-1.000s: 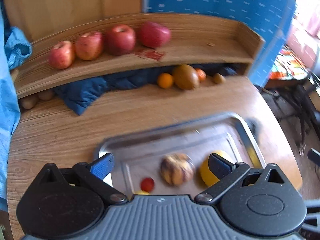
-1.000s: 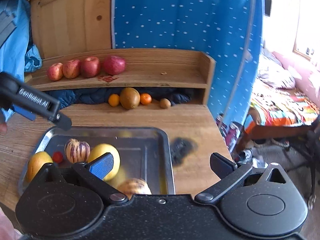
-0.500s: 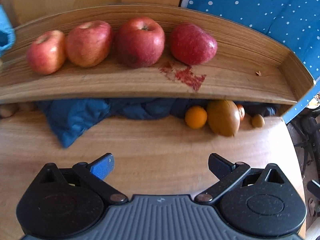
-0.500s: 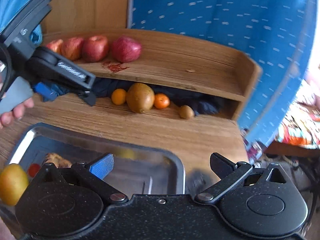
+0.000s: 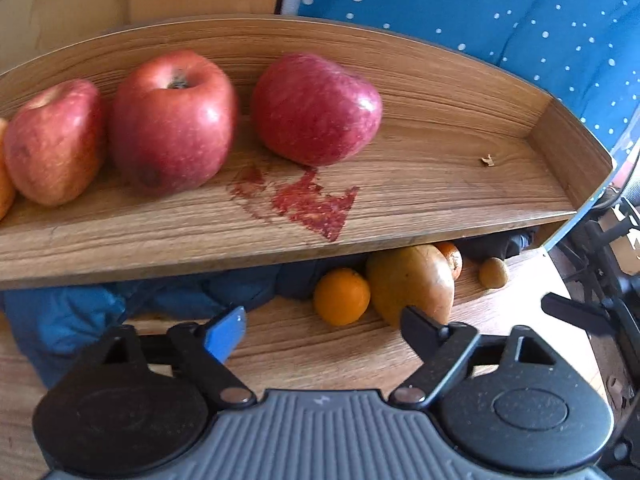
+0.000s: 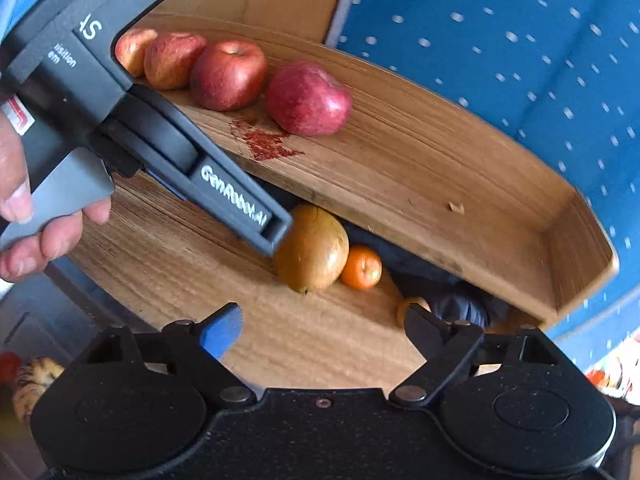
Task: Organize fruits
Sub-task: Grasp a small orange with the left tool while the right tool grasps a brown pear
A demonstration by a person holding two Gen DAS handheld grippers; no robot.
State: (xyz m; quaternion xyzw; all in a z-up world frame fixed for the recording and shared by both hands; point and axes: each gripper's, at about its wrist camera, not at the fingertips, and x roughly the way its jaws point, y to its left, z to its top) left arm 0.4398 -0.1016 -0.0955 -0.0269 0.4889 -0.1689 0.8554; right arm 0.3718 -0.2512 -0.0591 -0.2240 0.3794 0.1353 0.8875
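- Left wrist view: the left gripper (image 5: 320, 330) sits at 6 o'clock, its fingers spread wide and grasping nothing; between them, low on the wooden table (image 5: 320, 356), lies a small orange (image 5: 341, 296) touching a large brownish-green fruit (image 5: 412, 286) at 5 o'clock; a second orange (image 5: 451, 258) peeks out behind that fruit, and a small brown fruit (image 5: 493, 273) lies apart at 4 o'clock; a blue cloth (image 5: 72, 316) is bunched under the shelf at 8 o'clock.
- Above, the wooden shelf (image 5: 420, 184) carries red apples in a row from 9 to 12 o'clock, the rightmost apple (image 5: 316, 108) near centre; a red stain (image 5: 312, 204) marks the board just below it.
- Right wrist view: the right gripper (image 6: 322, 330) is likewise released and empty at 6 o'clock; the left gripper crosses from 10 o'clock, held by a hand (image 6: 24, 216) at 9 o'clock, its tip just beside the brownish-green fruit; at 8 o'clock a striped fruit (image 6: 34, 380) shows, probably in a tray, though the edge is too blurred to be sure.
- The step in hand looks like reaching under the shelf for the small orange; best to come in low, centre the fruit between the fingers, avoid nudging its big neighbour, and close gently.
- Legible writing: "GenRobot.AI" on the left gripper's arm; partial letters "4S" and "sition" on its body.
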